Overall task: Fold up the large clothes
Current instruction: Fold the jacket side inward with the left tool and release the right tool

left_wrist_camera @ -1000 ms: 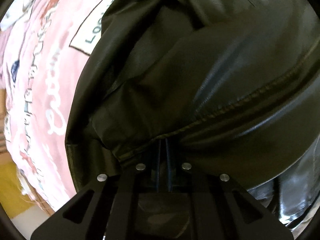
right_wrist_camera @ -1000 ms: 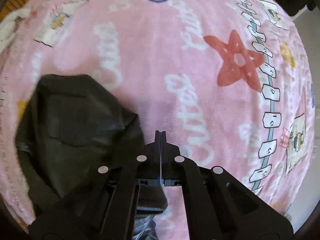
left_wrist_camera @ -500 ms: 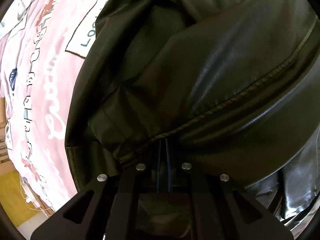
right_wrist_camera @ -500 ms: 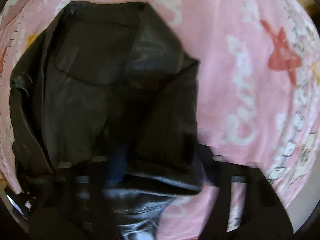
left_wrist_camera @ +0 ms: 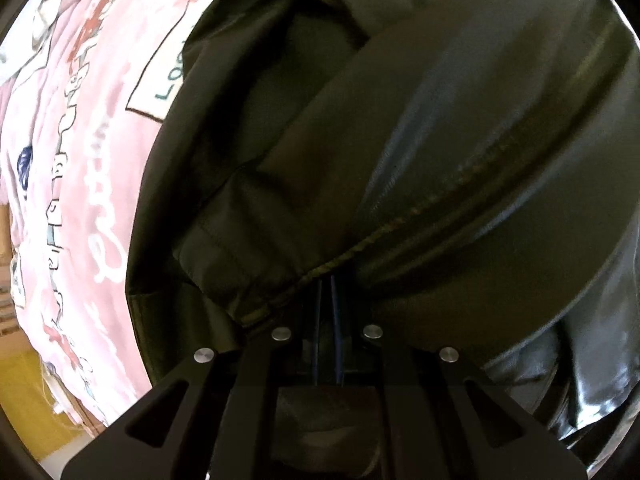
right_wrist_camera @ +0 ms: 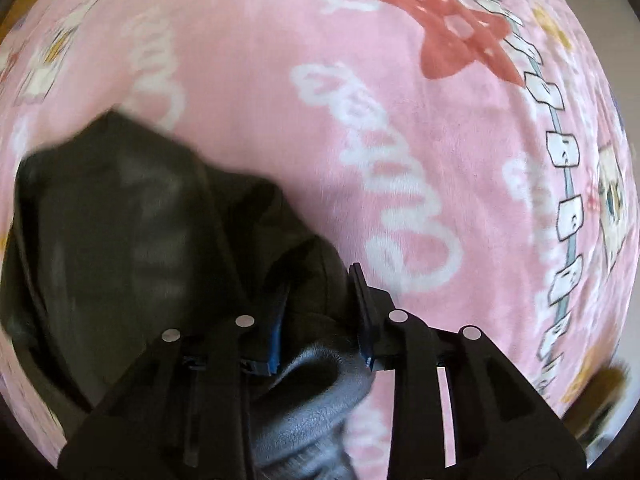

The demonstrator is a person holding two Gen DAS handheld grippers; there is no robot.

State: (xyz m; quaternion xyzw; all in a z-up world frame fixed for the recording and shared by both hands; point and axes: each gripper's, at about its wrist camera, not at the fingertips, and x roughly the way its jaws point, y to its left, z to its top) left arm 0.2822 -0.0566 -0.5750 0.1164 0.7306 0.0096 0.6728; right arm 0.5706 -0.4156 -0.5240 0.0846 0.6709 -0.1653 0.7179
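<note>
Jacket [left_wrist_camera: 420,152] lies bunched on the pink blanket [right_wrist_camera: 400,160], its stitched hem pinched in the clenched left claw [left_wrist_camera: 328,304]. The right claw [right_wrist_camera: 320,312] stands parted around a thick fold. Slick leather could slip free if only one claw pulls.

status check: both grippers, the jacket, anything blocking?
Left gripper shut on black leather jacket hem. Right gripper jaws open around a jacket fold. Pink blanket beneath; nothing blocking.
</note>
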